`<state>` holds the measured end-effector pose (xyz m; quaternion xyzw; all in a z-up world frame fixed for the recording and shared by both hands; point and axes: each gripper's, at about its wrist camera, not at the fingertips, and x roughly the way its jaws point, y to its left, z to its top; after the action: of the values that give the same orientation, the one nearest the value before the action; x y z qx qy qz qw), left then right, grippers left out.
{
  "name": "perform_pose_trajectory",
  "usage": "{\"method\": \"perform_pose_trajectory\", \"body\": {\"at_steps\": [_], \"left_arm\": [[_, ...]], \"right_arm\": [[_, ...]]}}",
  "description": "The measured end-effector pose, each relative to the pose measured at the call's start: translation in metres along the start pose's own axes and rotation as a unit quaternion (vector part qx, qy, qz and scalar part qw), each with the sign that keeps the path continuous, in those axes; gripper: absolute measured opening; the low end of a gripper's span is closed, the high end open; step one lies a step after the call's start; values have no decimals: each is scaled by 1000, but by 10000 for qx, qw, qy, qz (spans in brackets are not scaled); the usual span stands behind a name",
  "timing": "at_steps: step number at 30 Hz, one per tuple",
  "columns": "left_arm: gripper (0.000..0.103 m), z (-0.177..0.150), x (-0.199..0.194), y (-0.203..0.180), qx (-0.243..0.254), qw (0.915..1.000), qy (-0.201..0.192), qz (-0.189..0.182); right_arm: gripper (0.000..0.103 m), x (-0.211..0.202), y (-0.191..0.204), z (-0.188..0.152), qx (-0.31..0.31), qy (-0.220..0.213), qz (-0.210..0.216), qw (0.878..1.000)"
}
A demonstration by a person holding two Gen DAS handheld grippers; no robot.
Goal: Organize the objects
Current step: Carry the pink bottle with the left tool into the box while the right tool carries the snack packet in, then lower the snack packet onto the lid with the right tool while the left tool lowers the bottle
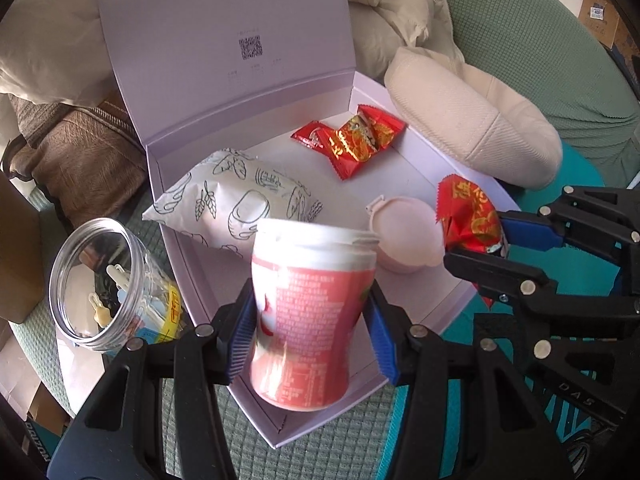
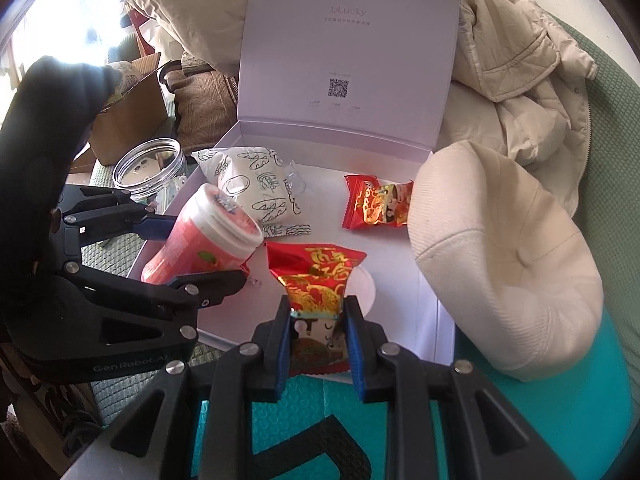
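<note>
A pale lilac box (image 1: 408, 184) lies open on a green textured cover (image 1: 320, 452) over a teal mat (image 2: 520, 412), its lid (image 2: 348, 40) standing upright at the back with a small square code printed inside. Around it the room is cluttered: a cream jacket (image 2: 516, 64) heaped behind, a cream cap (image 2: 500, 264) resting on the box's right edge, a brown cushion (image 1: 80, 152) and a cardboard carton (image 2: 128, 120) to the left. Just outside the box's left wall stands a clear jar (image 1: 100, 284), uncapped, with small pastel pieces inside. In the box lie a white snack bag (image 1: 236, 204) printed with line drawings, a red wrapped candy (image 1: 352, 140) near the back, and a pink lid (image 1: 404, 236) near the front. The left gripper (image 1: 312, 328) clamps a pink bottle (image 1: 312, 320) by its sides, tilted, its open white neck pointing into the box above the front part of the floor. The right gripper (image 2: 316, 344) pinches a red-and-gold packet (image 2: 320, 280) by its lower end, the packet standing up over the box's front edge, just beside the pink lid.
</note>
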<state>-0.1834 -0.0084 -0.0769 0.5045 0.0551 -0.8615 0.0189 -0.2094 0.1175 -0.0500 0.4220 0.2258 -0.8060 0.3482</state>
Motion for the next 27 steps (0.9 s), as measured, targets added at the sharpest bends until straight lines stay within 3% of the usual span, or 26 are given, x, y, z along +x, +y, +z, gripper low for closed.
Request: {"method": "perform_pose_trajectory", "body": {"at_steps": [5,27], "left_arm": [[50,-1,13,3,-23,9997,242,-15],[50,5,31,-7,309,9993,199,69]], "right_arm": [[24,7,1,2,-32,61,-36,10000],[24,27,-2,7,-3,293,-210,9993]]}}
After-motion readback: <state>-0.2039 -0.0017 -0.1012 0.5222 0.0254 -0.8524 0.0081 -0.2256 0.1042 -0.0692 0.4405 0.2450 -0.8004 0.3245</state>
